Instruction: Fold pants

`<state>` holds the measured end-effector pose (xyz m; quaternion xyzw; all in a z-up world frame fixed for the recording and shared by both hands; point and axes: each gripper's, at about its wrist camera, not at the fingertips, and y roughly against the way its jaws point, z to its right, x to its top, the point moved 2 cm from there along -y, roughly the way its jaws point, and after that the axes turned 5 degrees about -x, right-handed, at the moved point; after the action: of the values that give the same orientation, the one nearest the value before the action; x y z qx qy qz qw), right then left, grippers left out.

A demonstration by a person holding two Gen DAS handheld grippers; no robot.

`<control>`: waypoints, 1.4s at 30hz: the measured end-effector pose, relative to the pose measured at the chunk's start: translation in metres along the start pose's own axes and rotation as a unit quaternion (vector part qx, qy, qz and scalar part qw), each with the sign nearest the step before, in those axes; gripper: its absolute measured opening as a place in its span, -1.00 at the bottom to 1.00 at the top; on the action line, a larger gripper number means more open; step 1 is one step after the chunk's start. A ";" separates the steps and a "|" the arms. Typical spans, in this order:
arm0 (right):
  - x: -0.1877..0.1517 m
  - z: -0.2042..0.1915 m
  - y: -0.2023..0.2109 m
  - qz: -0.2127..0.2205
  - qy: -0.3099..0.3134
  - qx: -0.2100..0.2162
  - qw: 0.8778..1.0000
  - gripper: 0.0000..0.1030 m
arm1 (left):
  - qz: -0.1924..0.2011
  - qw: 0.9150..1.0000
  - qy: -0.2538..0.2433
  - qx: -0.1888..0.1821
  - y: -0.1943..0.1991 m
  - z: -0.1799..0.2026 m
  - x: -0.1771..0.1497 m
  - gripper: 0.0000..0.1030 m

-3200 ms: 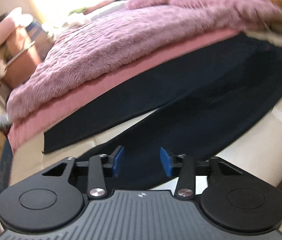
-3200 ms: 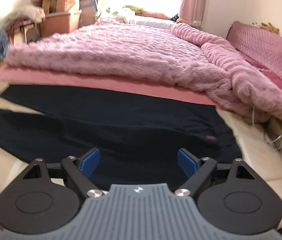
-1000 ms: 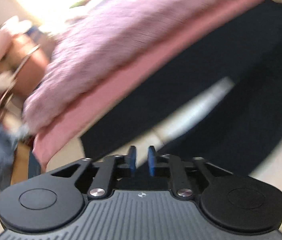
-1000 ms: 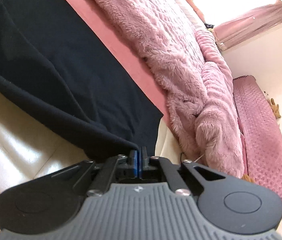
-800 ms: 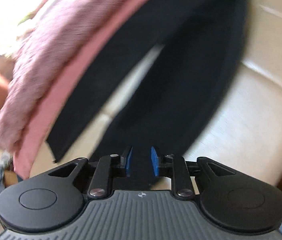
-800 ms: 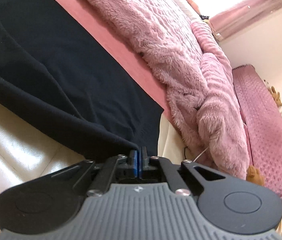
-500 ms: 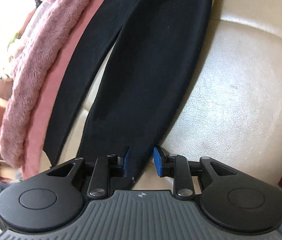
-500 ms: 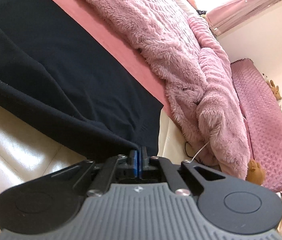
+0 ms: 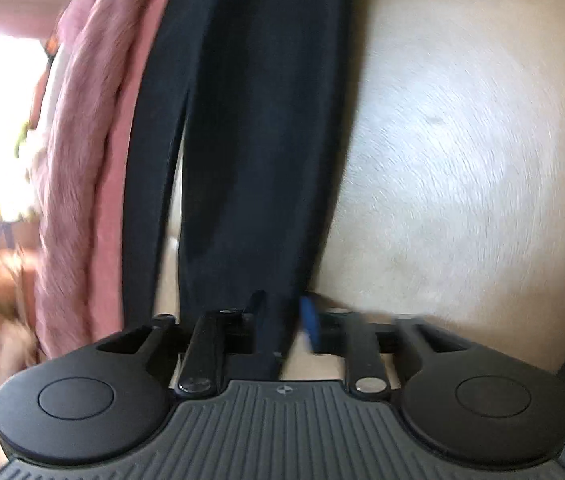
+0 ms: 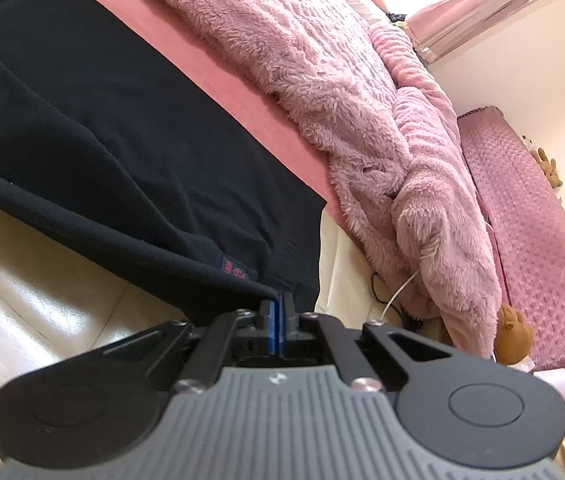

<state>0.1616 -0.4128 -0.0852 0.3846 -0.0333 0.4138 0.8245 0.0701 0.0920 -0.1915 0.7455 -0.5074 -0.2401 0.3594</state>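
Black pants (image 9: 258, 140) lie spread along a cream leather surface (image 9: 442, 160), two legs running away from me in the left wrist view. My left gripper (image 9: 282, 312) sits at the end of the nearer leg, its jaws closing with the hem cloth between the blue pads. In the right wrist view the pants (image 10: 102, 152) show their waist end, with a small red-and-blue label (image 10: 234, 270). There my right gripper (image 10: 278, 320) is shut on the corner of the waistband, pads together on the cloth edge.
A fluffy pink blanket (image 10: 322, 80) over a pink sheet borders the pants on the far side, also the blanket (image 9: 78, 160) at left. A pink quilted headboard (image 10: 530, 220), a brown soft toy (image 10: 512, 334) and a thin cable (image 10: 398, 288) lie at right.
My left gripper dropped down to the hem of the nearer leg and rolled, and its jaws narrowed around the cloth. The right gripper stayed shut in place on the waistband.
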 end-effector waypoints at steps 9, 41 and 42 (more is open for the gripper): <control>-0.003 0.003 0.005 0.007 -0.001 -0.003 1.000 -1.00 | 0.034 0.959 0.279 0.025 0.017 -0.082 -0.002 -1.00; 0.130 0.017 -0.200 -0.037 -0.007 0.026 0.999 -1.00 | -0.072 0.938 0.338 0.031 -0.148 -0.262 0.089 -0.99; 0.130 0.015 -0.204 -0.039 -0.010 0.027 0.999 -1.00 | -0.073 0.937 0.340 0.029 -0.151 -0.261 0.089 -0.99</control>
<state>0.3952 -0.4110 -0.1497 0.4125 -0.0154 0.3776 0.8289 0.3795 0.1197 -0.1450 0.8277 -0.3056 0.0163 0.4703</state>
